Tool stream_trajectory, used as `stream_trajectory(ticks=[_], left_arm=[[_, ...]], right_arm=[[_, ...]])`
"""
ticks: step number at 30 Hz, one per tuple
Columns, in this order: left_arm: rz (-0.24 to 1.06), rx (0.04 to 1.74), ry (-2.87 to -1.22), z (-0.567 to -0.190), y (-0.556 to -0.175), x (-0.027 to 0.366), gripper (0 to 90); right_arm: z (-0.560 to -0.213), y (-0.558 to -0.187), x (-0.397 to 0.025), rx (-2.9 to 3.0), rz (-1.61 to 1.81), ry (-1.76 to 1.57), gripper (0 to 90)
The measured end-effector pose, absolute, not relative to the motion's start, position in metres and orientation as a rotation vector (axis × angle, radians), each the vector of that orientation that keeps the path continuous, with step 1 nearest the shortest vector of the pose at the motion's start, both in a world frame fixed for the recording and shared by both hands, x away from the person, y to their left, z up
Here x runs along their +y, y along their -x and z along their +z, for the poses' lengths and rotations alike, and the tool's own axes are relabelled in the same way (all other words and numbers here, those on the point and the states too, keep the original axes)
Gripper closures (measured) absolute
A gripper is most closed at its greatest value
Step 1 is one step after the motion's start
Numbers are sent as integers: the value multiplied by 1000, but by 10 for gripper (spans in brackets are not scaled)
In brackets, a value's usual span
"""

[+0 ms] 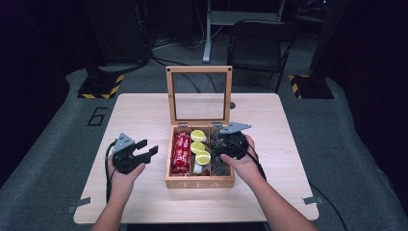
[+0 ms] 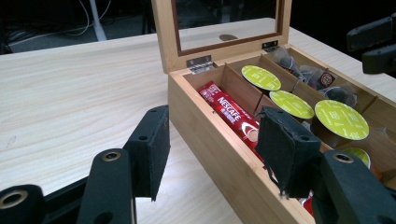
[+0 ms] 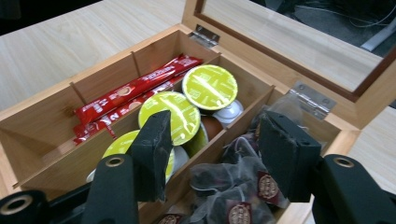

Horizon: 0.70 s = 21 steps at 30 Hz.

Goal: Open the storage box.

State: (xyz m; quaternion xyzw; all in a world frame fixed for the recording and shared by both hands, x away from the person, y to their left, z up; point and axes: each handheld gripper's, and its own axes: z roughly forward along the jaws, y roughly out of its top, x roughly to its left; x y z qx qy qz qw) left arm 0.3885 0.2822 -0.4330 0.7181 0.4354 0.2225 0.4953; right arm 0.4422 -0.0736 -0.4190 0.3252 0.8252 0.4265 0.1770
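Note:
An open wooden tea box (image 1: 199,184) stands mid-table with its glass lid (image 1: 198,70) upright. Its left compartment holds red Nescafe sticks (image 1: 181,153) (image 2: 231,114) (image 3: 126,93), the middle one green-lidded capsules (image 1: 198,147) (image 2: 292,103) (image 3: 209,86), and the right one dark tea bags (image 1: 220,166) (image 3: 224,182). My right gripper (image 1: 220,144) (image 3: 217,140) hangs open over the divider between capsules and tea bags, holding nothing. Left of the box, low over the table, my left gripper (image 1: 148,148) (image 2: 212,135) is open and empty, with the box's left wall (image 2: 219,140) ahead of its jaws.
The light wooden table (image 1: 134,115) has bare surface to the left, right and behind the box. A dark chair (image 1: 257,43) and stand bases with yellow-black tape (image 1: 101,89) sit on the floor beyond the far edge.

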Motion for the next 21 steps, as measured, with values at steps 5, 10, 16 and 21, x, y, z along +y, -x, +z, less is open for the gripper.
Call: stream_trajectory(ticks=[5,10,16,21], left_arm=[[544,1058,-1746,-435,-388,282,443],[539,1056,-1752,-435,-387,280,443],[532,1066,-1745,-436,-386,281,443],[537,1063,-1742,-435,-386,282,443]], right_arm=[[-424,-437,-67,2352,1215,-908,431],[-430,-433,-58,2384,1201,-891,422],[-435,-426,-47,2412,1205,-856,386],[-439,-423,-38,2432,1193,-833,365]])
